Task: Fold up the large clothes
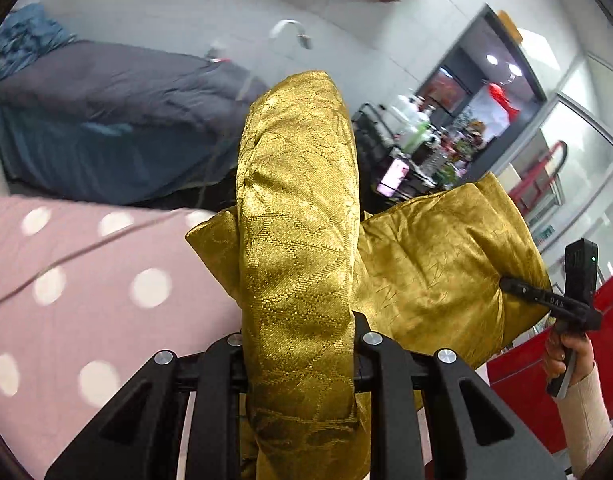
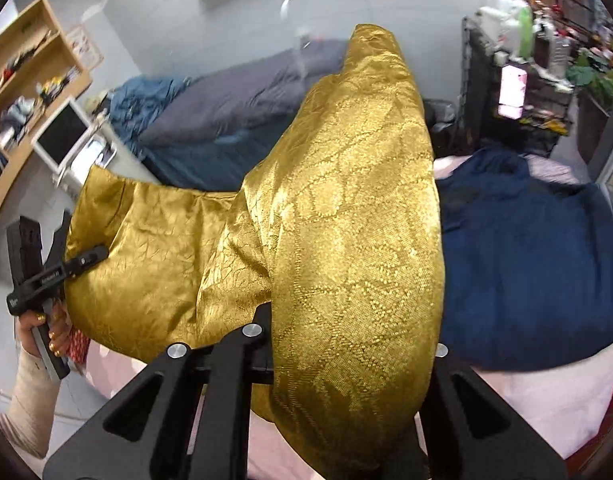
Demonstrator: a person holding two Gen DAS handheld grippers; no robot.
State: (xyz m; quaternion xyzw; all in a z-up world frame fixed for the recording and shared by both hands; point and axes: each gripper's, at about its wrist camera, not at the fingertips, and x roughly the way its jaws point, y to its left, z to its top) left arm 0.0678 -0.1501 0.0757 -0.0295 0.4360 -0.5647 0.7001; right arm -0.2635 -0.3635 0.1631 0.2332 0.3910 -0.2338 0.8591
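Note:
A large shiny gold garment (image 1: 298, 200) with a woven pattern hangs lifted between both grippers above a pink bed cover with white dots (image 1: 66, 280). In the left wrist view a thick fold of it runs up between the fingers of my left gripper (image 1: 300, 336), which is shut on it. My right gripper (image 1: 506, 284) bites the garment's far edge at the right, held by a hand (image 1: 566, 352). In the right wrist view the gold garment (image 2: 354, 220) fills the jaws of my right gripper (image 2: 346, 340), and my left gripper (image 2: 100, 254) pinches its left edge.
A navy blue garment (image 2: 526, 260) lies on the pink cover to the right. Behind is a bed with grey and blue bedding (image 1: 106, 92). A cluttered dark rack with bottles (image 1: 418, 132) and a wooden shelf (image 2: 22, 80) stand by the walls. Something red (image 1: 546, 380) sits low right.

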